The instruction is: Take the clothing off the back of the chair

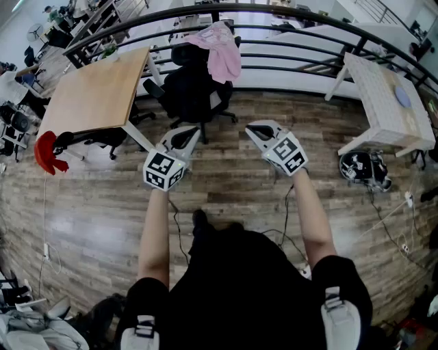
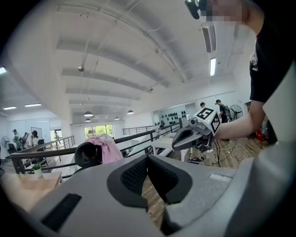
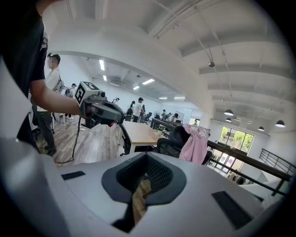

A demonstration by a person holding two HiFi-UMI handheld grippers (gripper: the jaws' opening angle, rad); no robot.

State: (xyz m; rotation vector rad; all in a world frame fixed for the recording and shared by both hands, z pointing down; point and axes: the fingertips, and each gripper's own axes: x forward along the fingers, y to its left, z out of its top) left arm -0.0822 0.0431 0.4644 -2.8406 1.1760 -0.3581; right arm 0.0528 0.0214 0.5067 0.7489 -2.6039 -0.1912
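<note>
- Head view: we see pink clothing (image 1: 222, 51) draped over the back of the black chair (image 1: 188, 92), at twelve o'clock.
- Our left gripper (image 1: 192, 134), at eleven o'clock, is clenched on nothing.
- Our right gripper (image 1: 252, 130), at one o'clock, is likewise clenched and empty, apart from the chair.

I see open floor (image 1: 226, 178) ahead to the chair (image 1: 195, 92); desk (image 1: 96, 96) crowds left, railing (image 1: 216, 8) probably close behind.

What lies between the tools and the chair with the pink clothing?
Only bare wooden floor, in the head view; the left tool and right tool, both shut, are short of the chair.
</note>
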